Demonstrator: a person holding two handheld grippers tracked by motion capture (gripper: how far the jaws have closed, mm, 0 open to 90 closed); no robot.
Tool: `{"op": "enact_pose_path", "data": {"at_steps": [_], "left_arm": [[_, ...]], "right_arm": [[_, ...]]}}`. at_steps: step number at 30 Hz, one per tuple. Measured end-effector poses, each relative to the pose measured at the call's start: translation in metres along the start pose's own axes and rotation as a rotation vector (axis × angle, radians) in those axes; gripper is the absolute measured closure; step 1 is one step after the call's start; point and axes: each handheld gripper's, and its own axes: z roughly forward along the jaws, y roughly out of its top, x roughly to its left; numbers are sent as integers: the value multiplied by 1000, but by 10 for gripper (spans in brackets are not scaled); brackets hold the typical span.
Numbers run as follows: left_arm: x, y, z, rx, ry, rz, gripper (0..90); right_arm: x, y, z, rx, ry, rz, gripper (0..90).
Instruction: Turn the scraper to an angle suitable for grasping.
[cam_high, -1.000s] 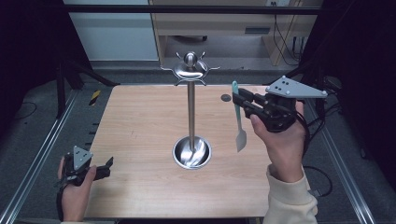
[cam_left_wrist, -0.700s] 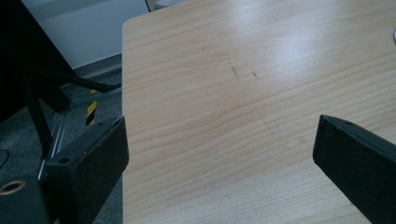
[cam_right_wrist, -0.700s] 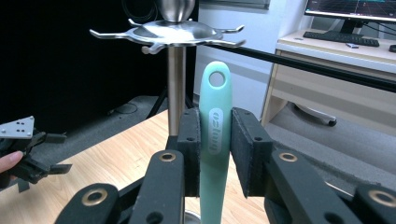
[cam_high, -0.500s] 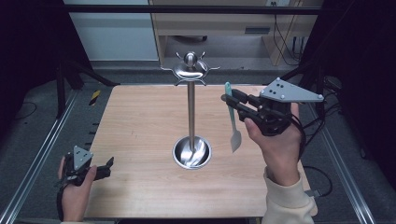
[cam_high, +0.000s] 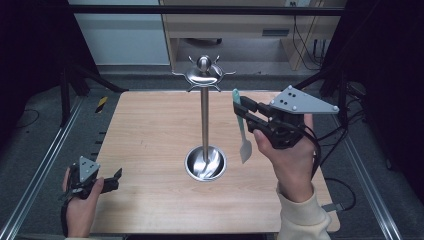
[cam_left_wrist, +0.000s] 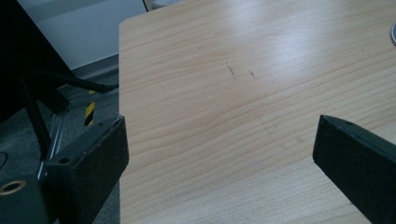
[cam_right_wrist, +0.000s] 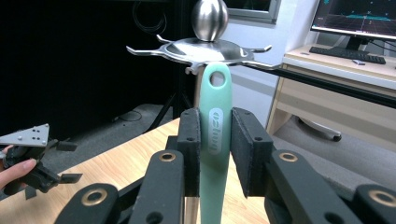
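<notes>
While the wooden desk (cam_high: 150, 135) carries a steel hanging stand (cam_high: 204, 125) with a round base, a tall post and a hooked crown under a ball, the right gripper (cam_high: 240, 111) clamps the mint-green spatula (cam_high: 241, 131) by its handle, blade hanging down in the air just right of the post. In the right gripper view the handle's eyelet (cam_right_wrist: 216, 79) sits just below a hook; white lettering on the handle is too blurred to read. The left gripper (cam_high: 118, 176) rests at the desk's near-left corner, jaws apart, holding nothing.
</notes>
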Motion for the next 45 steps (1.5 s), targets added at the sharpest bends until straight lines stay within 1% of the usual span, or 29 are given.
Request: {"op": "enact_pose_path", "data": {"at_steps": [2,4,6,8,11,13,23,35,45], "left_arm": [[0,0,0,1,-3,-1,32],[-1,0,0,1,-2,0,33],[-1,0,0,1,-2,1,33],[-1,0,0,1,-2,2,33],[-1,0,1,1,-4,2,33],[-1,0,1,3,-7,5,33],[-2,0,2,7,-8,10,33],[-2,0,2,9,-14,11,33],[-2,0,3,12,-16,12,32]], "right_arm": [[3,0,2,-1,-4,-4,740],[7,0,4,-2,-23,-15,740],[9,-1,6,-13,-22,-13,740],[11,-1,8,-14,-23,-11,740],[14,-1,11,-24,-30,-22,740],[15,0,13,-33,-37,-19,740],[17,2,16,-30,-36,-23,739],[20,1,22,-9,-39,-30,739],[18,0,25,4,-40,-21,739]]}}
